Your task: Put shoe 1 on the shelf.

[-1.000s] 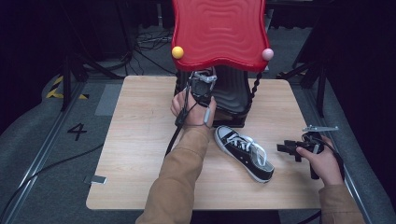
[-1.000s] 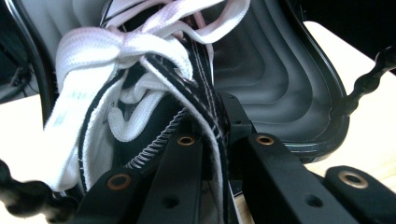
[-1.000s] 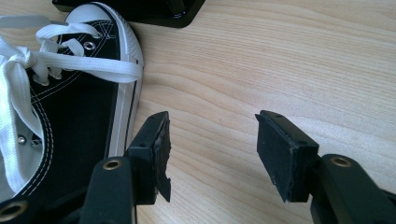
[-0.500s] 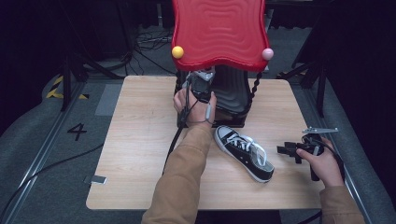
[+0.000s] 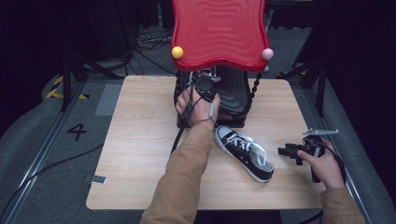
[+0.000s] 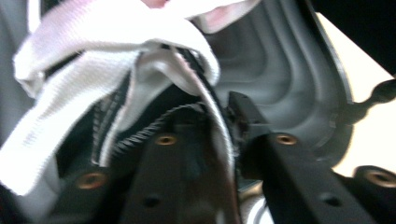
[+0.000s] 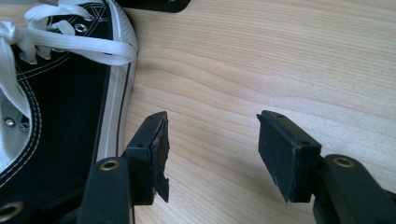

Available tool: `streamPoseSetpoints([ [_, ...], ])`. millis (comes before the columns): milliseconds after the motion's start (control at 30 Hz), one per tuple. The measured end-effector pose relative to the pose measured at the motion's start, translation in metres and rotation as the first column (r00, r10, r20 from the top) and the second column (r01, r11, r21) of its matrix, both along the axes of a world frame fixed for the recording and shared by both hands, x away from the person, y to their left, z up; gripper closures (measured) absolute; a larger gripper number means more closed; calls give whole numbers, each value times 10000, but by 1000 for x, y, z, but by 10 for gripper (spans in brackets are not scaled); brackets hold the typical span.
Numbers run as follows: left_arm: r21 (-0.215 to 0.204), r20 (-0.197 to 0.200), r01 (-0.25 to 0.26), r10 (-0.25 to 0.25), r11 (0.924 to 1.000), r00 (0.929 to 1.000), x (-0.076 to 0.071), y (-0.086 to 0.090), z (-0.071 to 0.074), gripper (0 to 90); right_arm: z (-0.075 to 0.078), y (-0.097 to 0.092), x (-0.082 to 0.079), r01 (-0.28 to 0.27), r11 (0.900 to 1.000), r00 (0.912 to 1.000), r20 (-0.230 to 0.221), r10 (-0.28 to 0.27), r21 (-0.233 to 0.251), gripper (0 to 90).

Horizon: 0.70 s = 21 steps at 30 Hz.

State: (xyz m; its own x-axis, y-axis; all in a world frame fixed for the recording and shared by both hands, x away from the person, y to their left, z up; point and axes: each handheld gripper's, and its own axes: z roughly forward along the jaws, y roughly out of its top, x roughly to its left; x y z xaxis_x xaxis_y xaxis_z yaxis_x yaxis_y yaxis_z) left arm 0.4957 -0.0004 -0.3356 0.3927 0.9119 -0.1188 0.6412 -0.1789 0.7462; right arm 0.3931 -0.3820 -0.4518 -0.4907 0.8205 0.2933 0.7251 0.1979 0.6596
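Observation:
A black canvas sneaker (image 5: 243, 151) with white laces lies on its sole on the wooden table (image 5: 140, 140); it also fills the left side of the right gripper view (image 7: 56, 93). My right gripper (image 7: 212, 154) rests open just right of it (image 5: 286, 151), with nothing between its pads. My left gripper (image 5: 206, 83) reaches into the black lower shelf (image 5: 236, 95) of a rack under a red wavy top (image 5: 219, 32). There a second sneaker (image 6: 93, 93) sits close up. Its collar edge runs between the left jaws, which have just been opening.
The rack stands at the table's far middle, with a yellow ball (image 5: 177, 52) and a pink ball (image 5: 267, 54) at its red top's corners. A twisted black post (image 5: 254, 88) flanks the shelf. Cables lie on the floor beyond.
The left hand has shifted slightly at the rack's shelf. The right hand and the sneaker on the table have stayed where they were.

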Motion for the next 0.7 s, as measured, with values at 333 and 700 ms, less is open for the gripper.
streamPoseSetpoints([
  [333,-275,310,1147,-1139,9930,9930,-42,17,24,567,1,4,3,-84,9999,10000,10,84,-69,438],
  [700,-398,-281,2892,-2904,9564,9565,-92,51,32,751,0,8,4,-133,9998,9999,-29,133,-158,436],
])
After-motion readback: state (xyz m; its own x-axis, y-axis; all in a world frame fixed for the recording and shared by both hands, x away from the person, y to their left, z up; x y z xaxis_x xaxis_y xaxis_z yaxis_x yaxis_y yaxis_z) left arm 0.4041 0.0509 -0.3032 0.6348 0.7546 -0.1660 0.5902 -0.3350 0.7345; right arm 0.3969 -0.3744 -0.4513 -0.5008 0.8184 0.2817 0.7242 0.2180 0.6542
